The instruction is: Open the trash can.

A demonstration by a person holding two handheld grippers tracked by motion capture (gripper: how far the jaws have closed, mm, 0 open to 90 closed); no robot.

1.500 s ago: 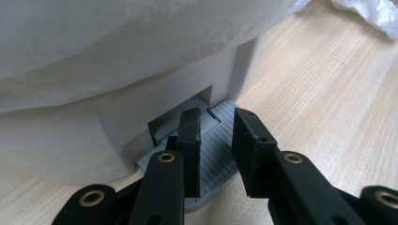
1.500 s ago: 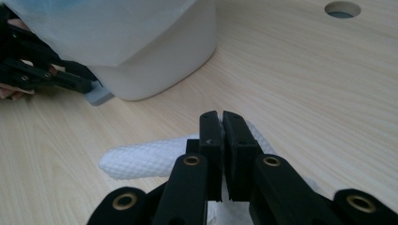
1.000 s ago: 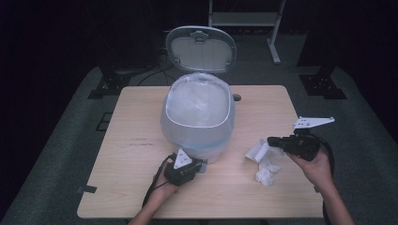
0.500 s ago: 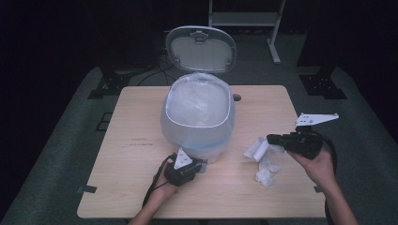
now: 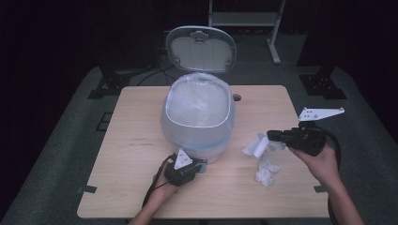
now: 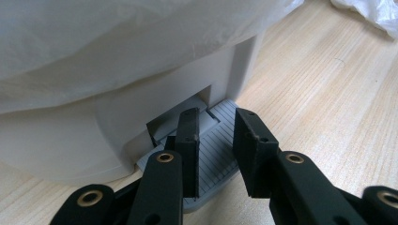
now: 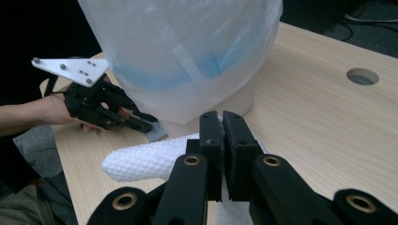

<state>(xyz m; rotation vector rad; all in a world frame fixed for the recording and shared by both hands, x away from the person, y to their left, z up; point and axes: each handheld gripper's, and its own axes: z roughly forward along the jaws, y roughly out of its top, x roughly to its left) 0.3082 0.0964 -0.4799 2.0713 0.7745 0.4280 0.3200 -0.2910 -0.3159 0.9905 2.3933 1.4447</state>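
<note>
A white pedal bin (image 5: 199, 112) lined with a clear plastic bag stands mid-table, its lid (image 5: 202, 47) tipped up and open. My left gripper (image 5: 199, 165) is at the bin's foot. In the left gripper view its jaws (image 6: 216, 117) stand close together with their tips resting on the grey ribbed pedal (image 6: 216, 154). My right gripper (image 5: 272, 136) hovers right of the bin, shut on a white embossed paper towel (image 5: 256, 145) that sticks out toward the bin. The same towel (image 7: 145, 159) is pinched between the jaws (image 7: 221, 117) in the right gripper view.
A crumpled white tissue (image 5: 266, 171) lies on the wooden table (image 5: 141, 117) under the right hand. A round cable hole (image 5: 236, 97) sits behind the bin. Dark floor, cables and stand legs surround the table.
The right gripper has risen a little with the paper towel in it. The left gripper has stayed on the pedal and the lid has stayed open.
</note>
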